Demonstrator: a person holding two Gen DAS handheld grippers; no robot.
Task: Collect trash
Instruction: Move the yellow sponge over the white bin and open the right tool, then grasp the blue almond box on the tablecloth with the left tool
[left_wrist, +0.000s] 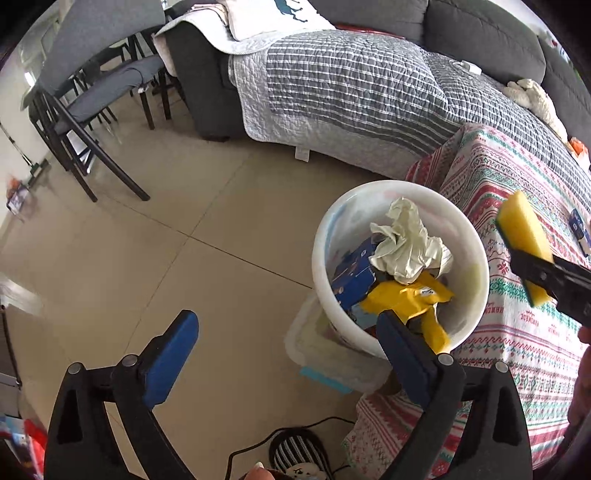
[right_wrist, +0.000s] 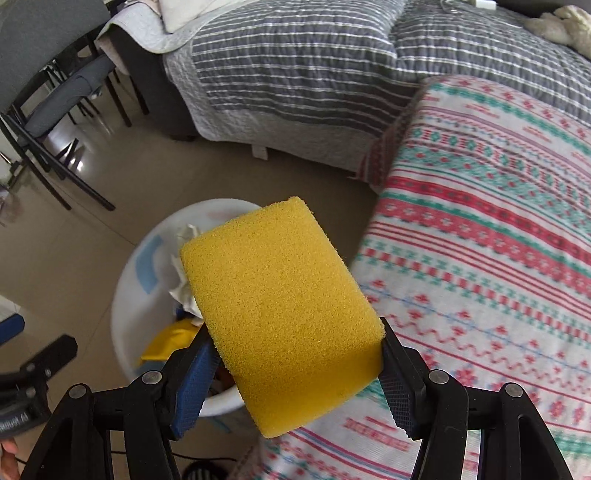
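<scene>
A white bucket stands on the floor beside a table with a patterned cloth. It holds a crumpled white tissue, a yellow wrapper and a blue carton. My left gripper is open and empty, just near the bucket's front rim. My right gripper is shut on a yellow sponge, held above the table edge right of the bucket. The sponge also shows in the left wrist view.
A sofa with a grey striped quilt runs along the back. Dark chairs stand at the left. A clear plastic box sits under the bucket. A small blue box lies on the table. A striped slipper is near me.
</scene>
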